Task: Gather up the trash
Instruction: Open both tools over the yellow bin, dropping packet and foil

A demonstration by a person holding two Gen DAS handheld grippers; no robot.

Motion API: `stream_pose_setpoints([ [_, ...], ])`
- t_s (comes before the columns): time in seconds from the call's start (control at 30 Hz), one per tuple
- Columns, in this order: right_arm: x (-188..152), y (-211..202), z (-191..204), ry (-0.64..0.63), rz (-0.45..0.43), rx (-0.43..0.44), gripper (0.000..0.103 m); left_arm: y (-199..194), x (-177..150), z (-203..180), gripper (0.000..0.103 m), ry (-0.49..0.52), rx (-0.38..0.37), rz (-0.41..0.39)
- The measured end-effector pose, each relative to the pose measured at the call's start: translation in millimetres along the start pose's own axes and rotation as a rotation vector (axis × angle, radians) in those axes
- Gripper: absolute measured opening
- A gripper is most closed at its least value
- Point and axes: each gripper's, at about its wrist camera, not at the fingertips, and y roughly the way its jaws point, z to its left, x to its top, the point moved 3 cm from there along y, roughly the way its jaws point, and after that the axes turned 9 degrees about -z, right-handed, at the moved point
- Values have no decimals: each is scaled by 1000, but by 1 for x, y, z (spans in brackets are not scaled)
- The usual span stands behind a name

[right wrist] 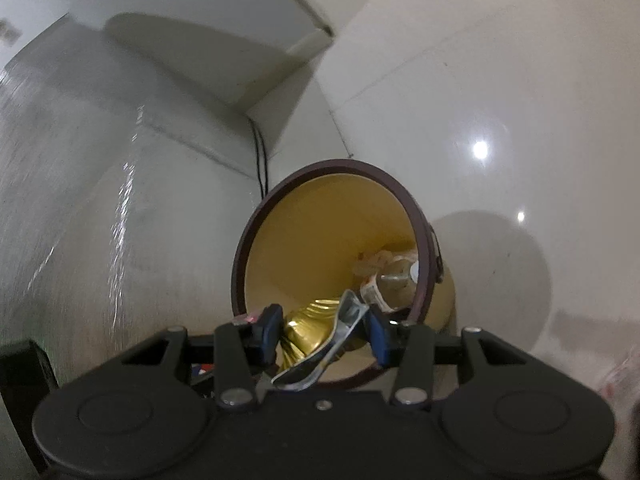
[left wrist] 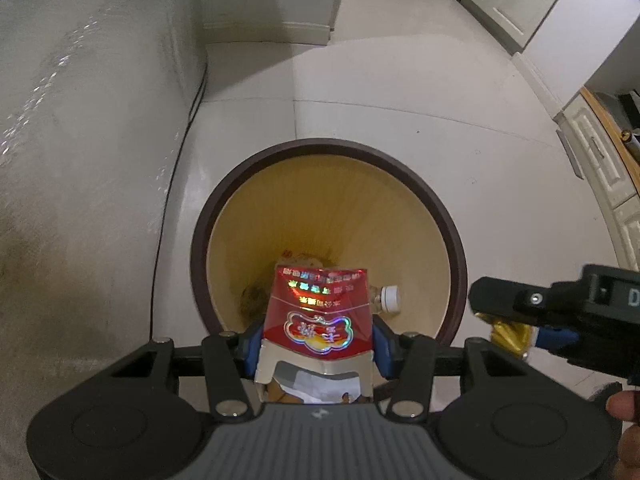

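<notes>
Over the open bin [left wrist: 448, 216], the left gripper [left wrist: 318, 346] pinches a red carton [left wrist: 320, 320] between its pads, poised to drop it in. Beside it, the right gripper [right wrist: 322, 330], part closed, clamps a crumpled gold wrapper [right wrist: 308, 328] above the bin's near edge, where a plastic bottle [right wrist: 390, 284] already lies inside.

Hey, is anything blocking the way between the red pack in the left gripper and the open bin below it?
Nothing visible does. The red pack, clamped in the left gripper, hangs over the bin, whose mouth is uncovered. A plastic bottle and other scraps lie deep inside. The right gripper, holding a gold wrapper, is off to one side.
</notes>
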Motion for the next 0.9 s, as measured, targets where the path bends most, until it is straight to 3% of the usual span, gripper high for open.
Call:
stream_pose_setpoints([
  [0.1, 0, 9, -1, 6, 7, -17, 46, 9, 4, -1, 59, 38, 6, 2],
  [0.17, 0, 13, 0, -6, 9, -27, 47, 11, 6, -1, 81, 64, 32, 14],
  [0.2, 1, 15, 1, -14, 10, -34, 47, 10, 6, -1, 84, 80, 44, 13],
  [0.27, 2, 21, 4, -34, 17, -48, 48, 8, 3, -2, 85, 106, 58, 14],
  [0.4, 3, 28, 6, -68, 46, -61, 70, 3, -3, 5, 86, 90, 59, 39],
  [0.57, -1, 22, 6, -133, 59, -99, 73, -7, -7, 14, 95, 68, 69, 53],
  [0.9, -2, -12, 14, -222, 40, -104, 103, -41, -16, 11, 103, 62, 33, 50],
])
